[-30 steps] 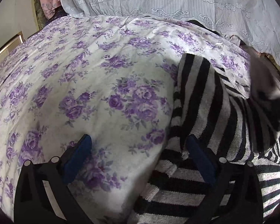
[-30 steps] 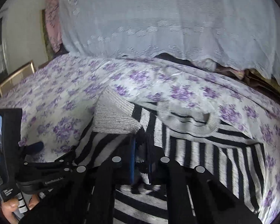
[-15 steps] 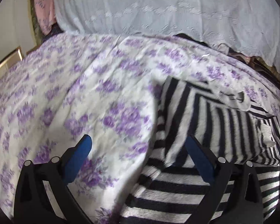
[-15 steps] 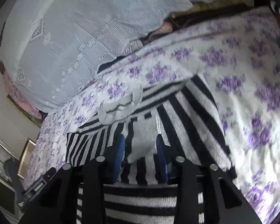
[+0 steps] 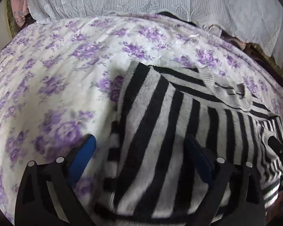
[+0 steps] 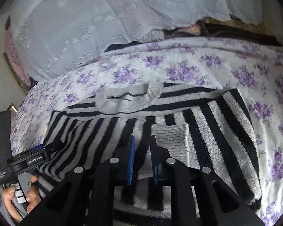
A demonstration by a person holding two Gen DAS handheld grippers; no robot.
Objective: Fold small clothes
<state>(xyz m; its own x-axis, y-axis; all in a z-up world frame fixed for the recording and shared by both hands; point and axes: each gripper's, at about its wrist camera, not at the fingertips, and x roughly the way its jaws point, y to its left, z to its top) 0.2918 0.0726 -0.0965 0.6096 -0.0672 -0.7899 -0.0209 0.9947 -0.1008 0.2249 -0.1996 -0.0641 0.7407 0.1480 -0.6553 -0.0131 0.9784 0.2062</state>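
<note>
Right wrist view: one black-and-grey striped fuzzy knit sweater [image 6: 213,124], lying flat on a white bedspread printed with purple flowers [image 6: 188,69], ribbed grey collar [image 6: 126,99] toward the far side. Both sleeves appear already folded inward across the body; the right sleeve's ribbed grey cuff [image 6: 171,141] rests near the middle of the garment, just beyond the right gripper [image 6: 142,162]. That gripper's blue-padded jaws stand slightly parted with no cloth between them, so it holds nothing. Left gripper [image 5: 141,162], seen in its own view, has its jaws spread wide over the left folded edge of the sweater [image 5: 160,131], one finger above the bedspread [image 5: 66,75] and the other above the stripes, also gripping nothing. A pale lace-trimmed cloth [image 6: 84,22] hangs at the far edge of the bed. Judged progress: sleeve folds done, roughly the middle of the job; remaining, most likely, is bringing the hem up toward the collar to halve the body, then smoothing. Hem itself is hidden under the grippers.
</note>
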